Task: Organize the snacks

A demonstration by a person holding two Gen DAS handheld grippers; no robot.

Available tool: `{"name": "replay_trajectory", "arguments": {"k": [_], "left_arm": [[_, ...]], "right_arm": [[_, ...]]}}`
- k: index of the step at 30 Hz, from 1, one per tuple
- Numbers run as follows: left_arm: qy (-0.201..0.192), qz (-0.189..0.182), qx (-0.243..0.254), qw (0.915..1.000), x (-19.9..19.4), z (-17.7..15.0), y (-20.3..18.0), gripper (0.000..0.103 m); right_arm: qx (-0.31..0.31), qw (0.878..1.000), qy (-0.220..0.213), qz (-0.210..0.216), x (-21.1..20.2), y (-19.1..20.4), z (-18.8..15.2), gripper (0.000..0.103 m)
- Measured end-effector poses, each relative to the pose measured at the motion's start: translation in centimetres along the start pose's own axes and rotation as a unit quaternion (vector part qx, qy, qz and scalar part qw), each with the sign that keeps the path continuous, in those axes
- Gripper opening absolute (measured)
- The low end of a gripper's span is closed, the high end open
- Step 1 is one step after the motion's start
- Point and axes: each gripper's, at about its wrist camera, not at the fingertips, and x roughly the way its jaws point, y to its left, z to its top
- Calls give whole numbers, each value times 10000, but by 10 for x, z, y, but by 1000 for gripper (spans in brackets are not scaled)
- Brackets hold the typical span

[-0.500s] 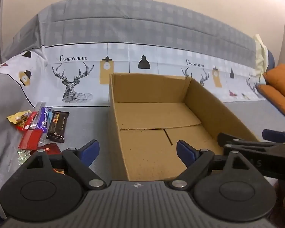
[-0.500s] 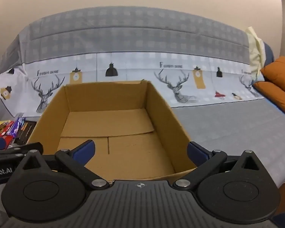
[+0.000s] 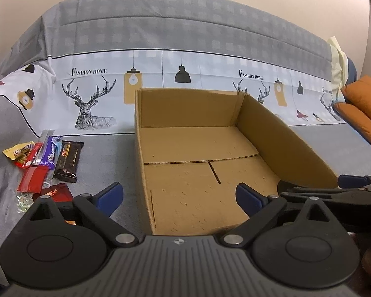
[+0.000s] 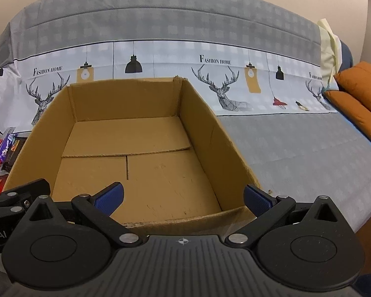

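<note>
An empty open cardboard box [image 3: 282, 133] stands on the grey sofa cover; it also shows in the right wrist view [image 4: 205, 123]. Several snack packets lie in a pile left of the box: a dark brown bar [image 3: 68, 160], a purple bar [image 3: 49, 153], a red packet [image 3: 32, 179], a yellow packet [image 3: 13, 152]. Part of the pile shows in the right wrist view [image 4: 2, 151]. My left gripper [image 3: 179, 195] is open and empty, over the box's near left corner. My right gripper [image 4: 183, 196] is open and empty, over the box's near edge.
The sofa back with a deer-print cover [image 3: 91, 104] rises behind the box. Orange cushions [image 3: 366, 106] lie at the far right. Bare grey sofa seat [image 4: 296, 148] stretches right of the box. The right gripper shows at the left wrist view's right edge [image 3: 343, 193].
Both grippers have lifted and eased back very slightly; the box sits a little lower in both views. Nothing was taken hold of.
</note>
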Motion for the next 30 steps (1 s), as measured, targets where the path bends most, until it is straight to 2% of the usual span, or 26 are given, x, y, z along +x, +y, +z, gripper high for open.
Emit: {"name": "replay_trajectory", "arguments": {"k": [2, 3, 15, 19, 20, 21, 22, 23, 24, 25, 26, 27, 28, 30], "left_arm": [[-22, 11, 43, 10000, 1, -1, 1, 99], [-45, 15, 58, 10000, 1, -1, 0, 99], [-171, -27, 51, 9998, 2, -2, -2, 99], [-360, -50, 133, 9993, -5, 1, -1, 96], [-446, -67, 171, 9988, -9, 2, 1, 89], [-526, -61, 192, 9984, -12, 3, 3, 79], [-603, -60, 233, 9979, -15, 5, 7, 73], [-717, -45, 352, 9968, -19, 8, 11, 57], [-735, -75, 361, 9966, -22, 10, 15, 42], [-722, -107, 337, 9968, -25, 14, 22, 36], [-648, -143, 303, 9973, -28, 21, 31, 29], [-593, -167, 297, 9977, -30, 27, 38, 27], [-562, -173, 311, 9978, -33, 34, 46, 27], [-576, -160, 497, 9970, -39, 52, 63, 27]], "right_arm": [[41, 10000, 36, 42, 1, 0, 0, 103], [198, 9996, 58, 217, 2, -10, 3, 103], [171, 9997, -67, 130, 2, -12, 3, 102], [159, 9996, -202, 117, -2, -11, 3, 95], [205, 9993, -258, 159, -4, -11, 5, 93], [230, 9990, -319, 197, -5, -10, 7, 89], [270, 9986, -383, 237, -7, -9, 6, 83], [291, 9982, -443, 269, -9, -7, 7, 80], [316, 9976, -521, 317, -12, -4, 9, 74], [357, 9968, -601, 379, -15, -2, 10, 64], [359, 9964, -638, 429, -17, 0, 9, 60], [414, 9950, -723, 546, -21, 3, 11, 52], [496, 9925, -851, 718, -25, 7, 13, 49], [440, 9887, -1036, 988, -34, 18, 18, 49]]}}
